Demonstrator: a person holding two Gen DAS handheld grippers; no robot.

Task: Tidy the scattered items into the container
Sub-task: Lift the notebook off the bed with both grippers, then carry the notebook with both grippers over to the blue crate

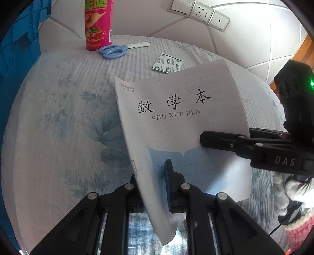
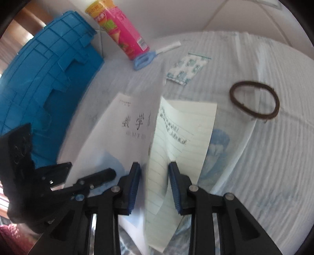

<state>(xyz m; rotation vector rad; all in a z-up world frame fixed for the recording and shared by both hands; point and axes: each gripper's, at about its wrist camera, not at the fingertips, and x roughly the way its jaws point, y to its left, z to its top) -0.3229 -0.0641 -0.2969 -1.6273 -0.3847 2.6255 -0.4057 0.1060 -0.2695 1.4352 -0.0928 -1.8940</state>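
A white exercise notebook printed "SHU XUE BEN" is lifted at a tilt above the cloth-covered surface. My left gripper is shut on its lower left edge near the spine; one blue pad shows and the cover hides the other finger. In the right wrist view the cover hangs left and a lined page stands up between the blue pads of my right gripper. A gap shows on each side of the page, so those jaws stand open. My right gripper reaches in from the right over the cover's edge.
A blue plastic crate stands at the left. A pink chip can, blue-handled scissors and a printed sachet lie beyond the notebook. A brown hair tie lies to the right. A tiled wall with sockets is behind.
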